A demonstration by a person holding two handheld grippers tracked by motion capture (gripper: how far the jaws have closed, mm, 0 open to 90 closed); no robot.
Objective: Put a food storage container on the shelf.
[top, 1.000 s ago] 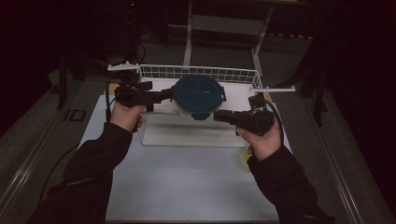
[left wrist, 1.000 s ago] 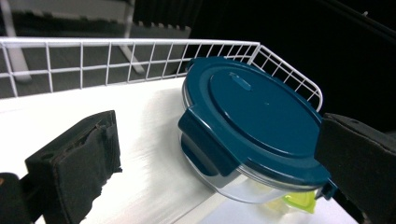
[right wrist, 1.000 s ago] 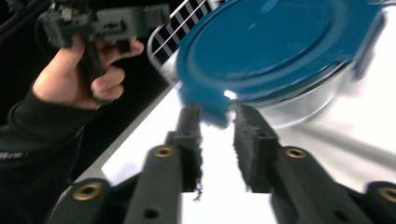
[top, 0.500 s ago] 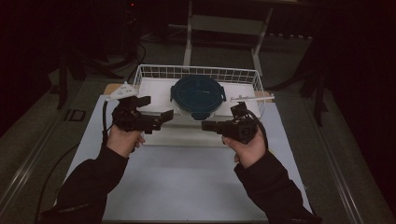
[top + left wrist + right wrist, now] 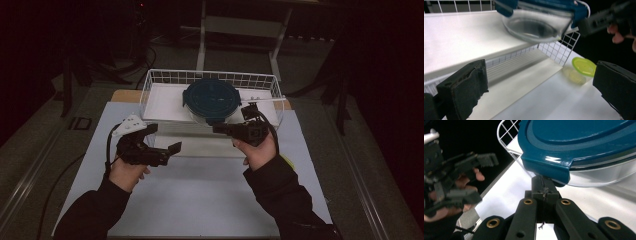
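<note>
Nearest the person, the left claw (image 5: 170, 150) hovers over the white surface (image 5: 200, 200) with its jaws spread wide and nothing between them, well short of the basket. Just beyond, the right claw (image 5: 220, 128) has its jaws pressed together; in the right gripper view the pads (image 5: 544, 191) meet right under the lid's edge, and whether they pinch it cannot be told. The clear container with the blue lid (image 5: 212, 99) sits in the white wire basket (image 5: 150, 85), leaning on its near wall. Off to the side a small yellow-lidded cup (image 5: 584, 67) rests on the surface. Judging by this, the container appears placed in the basket, and backing the claws away is what remains.
</note>
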